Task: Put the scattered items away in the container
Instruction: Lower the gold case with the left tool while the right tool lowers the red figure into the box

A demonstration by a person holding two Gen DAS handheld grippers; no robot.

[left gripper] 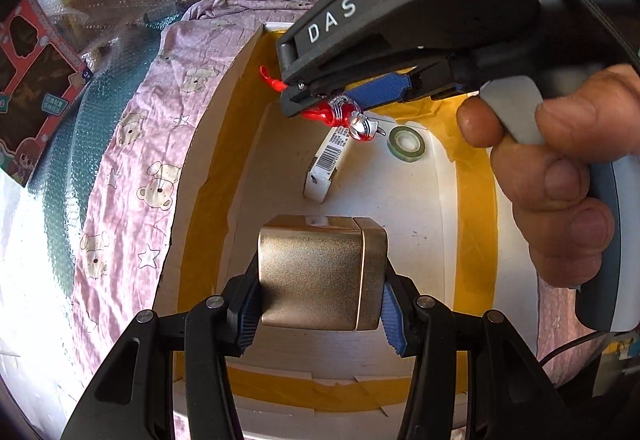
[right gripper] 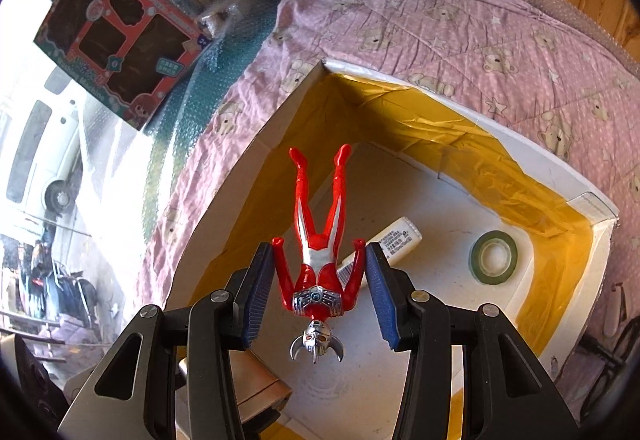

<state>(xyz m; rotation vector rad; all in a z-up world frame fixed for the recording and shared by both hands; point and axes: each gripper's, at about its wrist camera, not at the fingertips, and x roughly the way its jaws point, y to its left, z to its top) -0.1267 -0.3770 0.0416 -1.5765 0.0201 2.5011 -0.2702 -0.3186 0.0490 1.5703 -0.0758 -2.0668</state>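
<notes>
Both claws hovering over white box (right gripper: 520, 144): left gripper (left gripper: 320, 304) clamping gold case (left gripper: 320, 272), right gripper (right gripper: 320, 292) pinching red figure (right gripper: 318, 240) by arms. Advising lowering near floor, releasing away from tape roll (right gripper: 494, 257) and white tube (right gripper: 384, 246) at far corner.

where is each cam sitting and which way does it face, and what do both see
Left wrist: rides on the left gripper, looking forward and down into the white box; its fingers clamp a gold box, and the right gripper and the hand holding it show.
Right wrist: rides on the right gripper, looking down into the white box; the red figure hangs head-down between its pads.
Shared: white box, tape roll, white tube, red figure, pink bear cloth.
</notes>
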